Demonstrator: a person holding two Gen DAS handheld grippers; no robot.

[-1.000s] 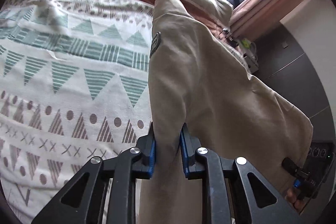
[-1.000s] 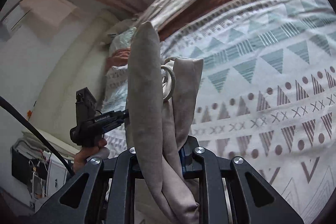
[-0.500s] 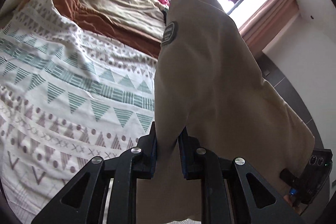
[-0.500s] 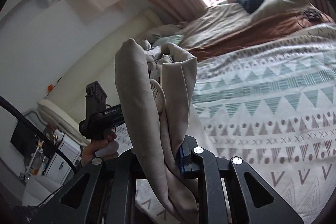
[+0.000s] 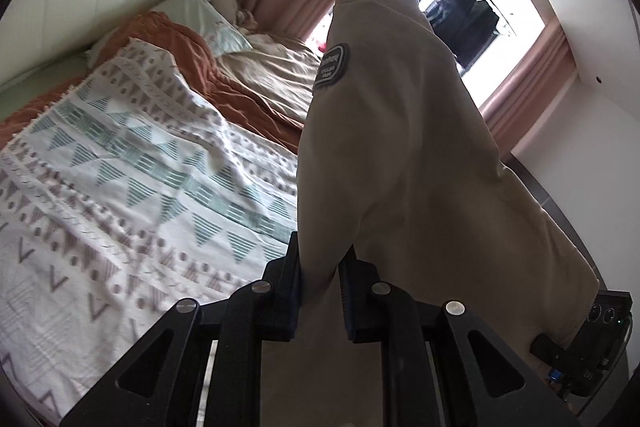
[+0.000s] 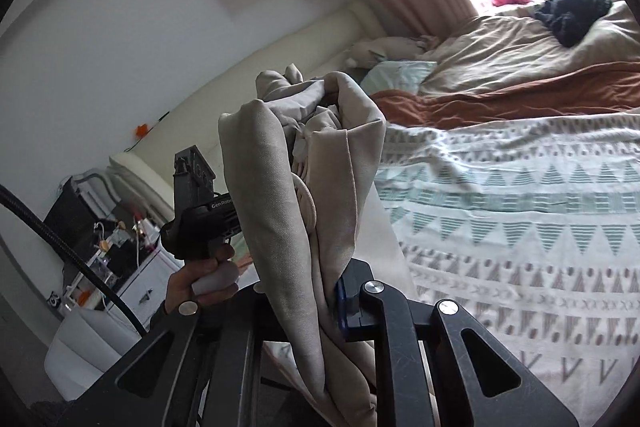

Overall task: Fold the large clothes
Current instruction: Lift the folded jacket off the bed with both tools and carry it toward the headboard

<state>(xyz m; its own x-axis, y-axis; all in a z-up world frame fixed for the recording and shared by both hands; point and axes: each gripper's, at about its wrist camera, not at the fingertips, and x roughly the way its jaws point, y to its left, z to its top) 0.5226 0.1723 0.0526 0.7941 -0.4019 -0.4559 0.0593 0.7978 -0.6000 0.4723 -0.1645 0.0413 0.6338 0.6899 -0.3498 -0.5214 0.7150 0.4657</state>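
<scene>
While both claws clamp the beige jacket [image 5: 400, 155], it now hangs clear of the bed [image 5: 120, 211], raised from lower against the patterned blanket [image 6: 520, 219] a second ago. Left claw [image 5: 320, 283]: pads pinch a fold at lower centre, badge patch [image 5: 331, 66] above. Right claw [image 6: 316, 303]: jaws closing tighter on bunched cloth at lower centre; the left hand [image 6: 204, 277] shows at lower left. Judgement: the garment is lifted for spreading; folding has not begun.
</scene>
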